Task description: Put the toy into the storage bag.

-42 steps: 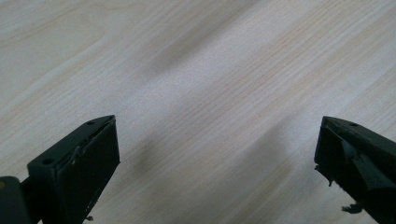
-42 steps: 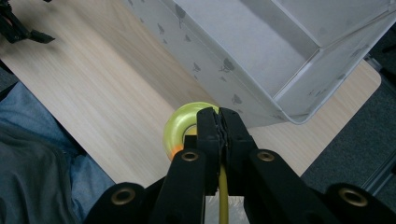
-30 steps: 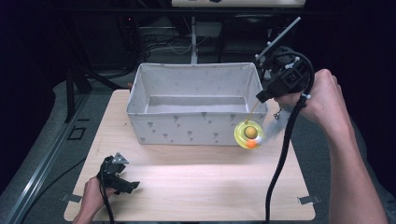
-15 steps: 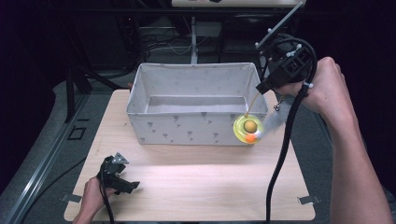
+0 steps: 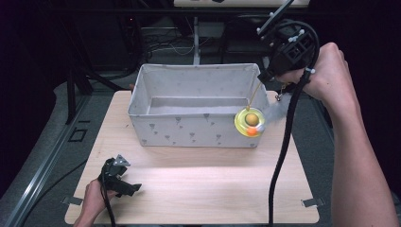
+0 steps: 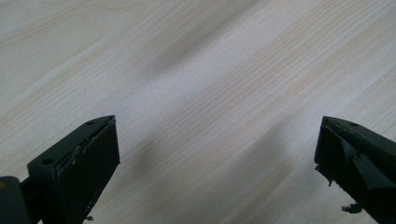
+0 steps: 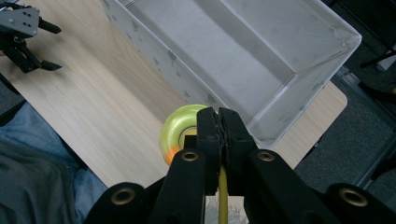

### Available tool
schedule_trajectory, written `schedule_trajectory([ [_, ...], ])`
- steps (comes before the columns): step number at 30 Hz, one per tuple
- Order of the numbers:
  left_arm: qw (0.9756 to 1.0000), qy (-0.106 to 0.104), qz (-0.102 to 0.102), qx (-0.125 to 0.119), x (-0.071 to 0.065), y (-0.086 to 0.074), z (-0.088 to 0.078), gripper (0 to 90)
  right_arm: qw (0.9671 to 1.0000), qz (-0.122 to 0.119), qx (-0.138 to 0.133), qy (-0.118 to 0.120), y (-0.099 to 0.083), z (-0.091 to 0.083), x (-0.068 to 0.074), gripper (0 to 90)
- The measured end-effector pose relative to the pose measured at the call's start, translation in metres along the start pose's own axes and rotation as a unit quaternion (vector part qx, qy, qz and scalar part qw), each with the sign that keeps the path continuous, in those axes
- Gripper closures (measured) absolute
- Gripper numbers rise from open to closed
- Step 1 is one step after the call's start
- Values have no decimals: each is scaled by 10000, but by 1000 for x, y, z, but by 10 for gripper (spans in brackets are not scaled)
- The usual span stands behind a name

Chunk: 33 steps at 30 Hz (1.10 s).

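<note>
1. At 7 o'clock on the table (image 5: pixel 198 189), nearest the person, the left hand (image 5: pixel 92 201) rests low on the wood holding the left gripper (image 5: pixel 124 182).
2. In the left gripper view its jaws stand wide apart over bare wood grain, with nothing between them.
3. At the table's middle and toward 12 o'clock stands an open grey fabric bin (image 5: pixel 189 130) with small printed marks on its walls; its inside looks bare.
4. At 2 o'clock, against the bin's near right corner, hangs a yellow toy (image 5: pixel 250 122), a ring with an orange ball in it and an orange and white bit at its lower edge, on a thin yellow cord (image 5: pixel 254 94).
5. The toy is off the table, just outside the bin's front wall.
6. Above it, the right hand (image 5: pixel 326 75) holds the right gripper (image 5: pixel 265 75) raised over the bin's right end.
7. In the right gripper view the jaws are pressed together on the cord, the toy dangling below them.
</note>
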<state>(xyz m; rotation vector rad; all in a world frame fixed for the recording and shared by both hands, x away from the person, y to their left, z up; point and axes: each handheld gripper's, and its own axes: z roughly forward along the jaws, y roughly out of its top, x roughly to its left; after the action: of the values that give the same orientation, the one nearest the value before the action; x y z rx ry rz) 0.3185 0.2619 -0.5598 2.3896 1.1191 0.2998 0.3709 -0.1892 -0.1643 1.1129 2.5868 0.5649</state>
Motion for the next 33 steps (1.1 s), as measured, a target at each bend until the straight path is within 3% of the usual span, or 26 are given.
schedule_trajectory([
  [33,10000,-62,-35,67,1,1,3,2,9994,201,-169,-235,44,-5,-23,884],
])
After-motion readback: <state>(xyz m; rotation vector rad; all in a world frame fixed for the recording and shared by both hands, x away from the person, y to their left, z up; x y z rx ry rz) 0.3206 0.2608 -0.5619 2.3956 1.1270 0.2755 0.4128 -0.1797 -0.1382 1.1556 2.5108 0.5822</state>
